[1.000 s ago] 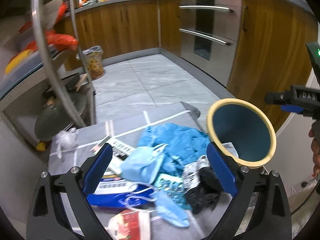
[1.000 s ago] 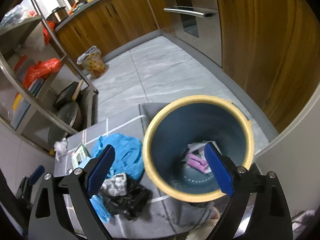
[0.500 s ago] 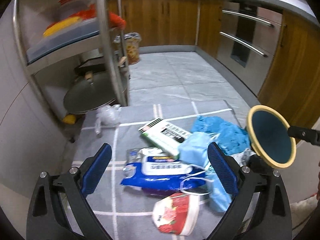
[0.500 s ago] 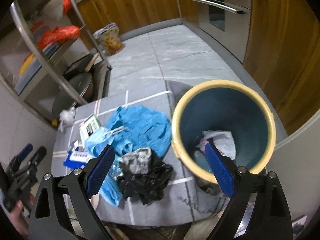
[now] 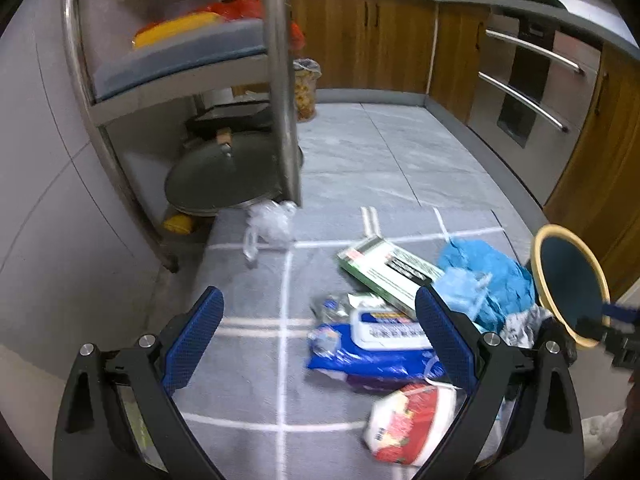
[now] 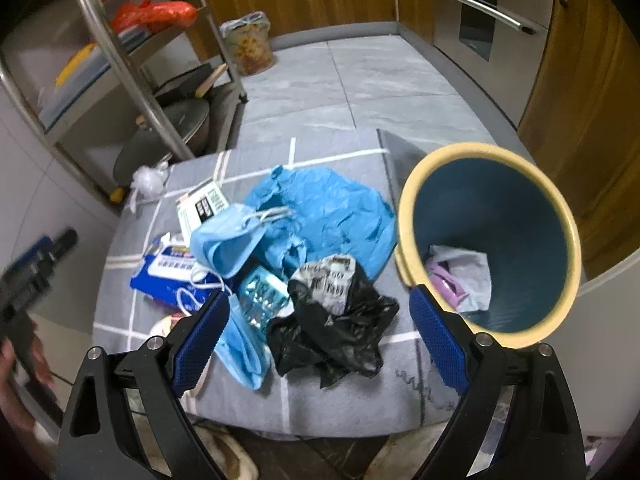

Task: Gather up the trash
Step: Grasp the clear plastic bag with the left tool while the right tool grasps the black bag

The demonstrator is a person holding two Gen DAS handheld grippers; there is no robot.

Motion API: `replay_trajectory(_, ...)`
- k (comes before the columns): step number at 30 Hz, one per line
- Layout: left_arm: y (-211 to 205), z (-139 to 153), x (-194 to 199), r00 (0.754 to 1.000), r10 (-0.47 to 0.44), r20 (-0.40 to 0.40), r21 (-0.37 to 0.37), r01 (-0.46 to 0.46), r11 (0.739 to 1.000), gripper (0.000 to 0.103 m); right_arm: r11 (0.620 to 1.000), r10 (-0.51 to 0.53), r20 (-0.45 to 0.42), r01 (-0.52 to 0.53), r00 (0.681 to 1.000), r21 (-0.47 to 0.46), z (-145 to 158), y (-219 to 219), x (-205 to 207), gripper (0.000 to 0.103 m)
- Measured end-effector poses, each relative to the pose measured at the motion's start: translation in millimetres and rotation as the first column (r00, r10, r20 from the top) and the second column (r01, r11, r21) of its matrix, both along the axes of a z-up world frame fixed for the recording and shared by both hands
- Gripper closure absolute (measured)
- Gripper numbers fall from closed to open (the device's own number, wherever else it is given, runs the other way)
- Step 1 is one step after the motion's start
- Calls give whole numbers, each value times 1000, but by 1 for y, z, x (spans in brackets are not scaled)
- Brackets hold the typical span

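Both claws have swung away from the bin [image 6: 490,240] toward the left part of the desk [image 5: 248,360] since a second ago: the left view, earlier filled by the blue heap and the bin mouth, now has bare grey cloth between its fingers, with the trash pushed to its right. The right view has backed off, so the bin sits right of the pile instead of under the fingers. I judge a drop is over and a new pick is being lined up.

The left claw [image 5: 318,342] stands wide open and empty, hovering above the desk. The right claw [image 6: 318,330] is likewise spread wide, holding nothing, above the black plastic bag [image 6: 340,336].

Counted on the desk: one black plastic bag with a printed wrapper [image 6: 334,276] on it, one blue plastic sheet [image 6: 332,216], two blue face masks [image 6: 224,242], one blister pack [image 6: 262,298], one blue wet-wipes pack [image 5: 372,344], one green-edged carton [image 5: 390,270], one red-and-white packet [image 5: 408,424], and one clear plastic wad [image 5: 268,224] well apart at the far edge. One bin stands at the right of the desk, holding a pale crumpled wrapper and something purple.
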State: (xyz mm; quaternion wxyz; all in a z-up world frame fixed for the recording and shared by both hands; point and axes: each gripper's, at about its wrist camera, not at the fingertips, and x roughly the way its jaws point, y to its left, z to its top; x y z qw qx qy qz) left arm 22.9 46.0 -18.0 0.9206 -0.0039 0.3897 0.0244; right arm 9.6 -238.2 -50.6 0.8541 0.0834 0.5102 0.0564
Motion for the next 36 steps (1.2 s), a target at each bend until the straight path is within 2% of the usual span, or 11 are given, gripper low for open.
replay_trajectory(3,16,6,12,1000,18,15,52,-19,998,8,999,37,-7,-37,999,-12,-8,8,-1,12)
replay_trajectory(5,25,5,23,1000,23,11,77,-24,997,8,994,84,-6,-85,996,-63,-13,15,2,13)
replay_trajectory(6,29,4,29,1000,25,8,80,-26,996,8,993,96,-8,-96,995,-72,-15,17,4,16)
replay_trajectory(8,38,1,44,999,37,3,82,-37,996,8,992,109,-28,-111,994,-67,-22,17,11,34)
replay_trajectory(10,45,-5,59,999,47,-3,82,-46,996,8,989,132,-71,-135,989,-53,-32,19,16,58)
replay_trajectory(13,53,-18,79,998,61,-25,83,-58,995,8,979,189,-107,-196,976,-51,-39,25,23,87)
replay_trajectory(20,71,-65,122,984,132,-119,33,-129,991,8,978,205,3,-205,979,-38,2,23,31,94)
replay_trajectory(24,72,-85,143,980,145,-134,71,-136,988,9,982,189,46,-190,981,21,20,18,42,94)
replay_trajectory(30,73,-100,166,976,181,-123,25,-179,984,15,978,190,50,-194,980,73,21,20,58,94)
replay_trajectory(34,63,-108,182,980,157,-126,39,-153,987,16,975,202,64,-207,977,81,23,25,63,94)
replay_trajectory(36,59,-114,186,980,143,-140,53,-137,989,23,975,205,61,-210,977,79,22,26,66,94)
